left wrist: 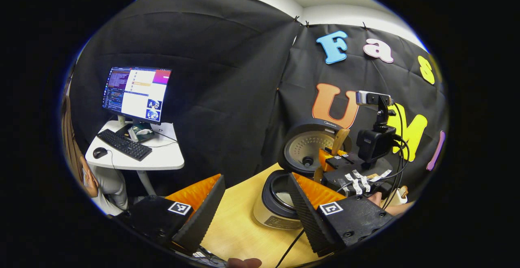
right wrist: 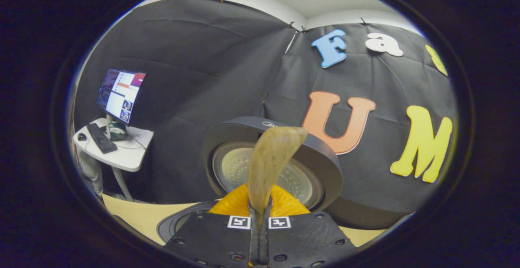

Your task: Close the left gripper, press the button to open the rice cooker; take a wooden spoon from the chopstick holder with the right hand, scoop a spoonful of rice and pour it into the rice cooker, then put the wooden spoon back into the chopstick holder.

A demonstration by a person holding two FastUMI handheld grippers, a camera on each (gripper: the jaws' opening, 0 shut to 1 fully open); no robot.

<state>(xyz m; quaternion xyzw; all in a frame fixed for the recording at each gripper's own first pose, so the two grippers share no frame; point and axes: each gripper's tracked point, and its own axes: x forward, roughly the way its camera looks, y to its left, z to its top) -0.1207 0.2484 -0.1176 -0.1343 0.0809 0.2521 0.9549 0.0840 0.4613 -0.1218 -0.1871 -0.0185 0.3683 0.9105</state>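
The rice cooker [left wrist: 278, 215] stands on the wooden table with its lid [left wrist: 308, 146] swung up and some white rice inside the pot. My left gripper [left wrist: 256, 176] is open just in front of it, with nothing between its fingers. Over the pot on the far side, my right gripper [left wrist: 331, 156] holds the wooden spoon [left wrist: 340, 140] upright. In the right gripper view, my right gripper [right wrist: 260, 209] is shut on the wooden spoon [right wrist: 270, 166], whose bowl rises in front of the lid [right wrist: 321, 166]. I cannot tell whether rice lies in the spoon. The pot rim [right wrist: 178, 223] is at lower left.
A white desk [left wrist: 162, 160] with a monitor [left wrist: 136, 93], keyboard and mouse stands at left, a seated person [left wrist: 81, 166] beside it. A hand [left wrist: 392, 207] holds the right gripper, which carries a camera [left wrist: 375, 140] and cables. A cable [left wrist: 290, 247] crosses the table's near edge.
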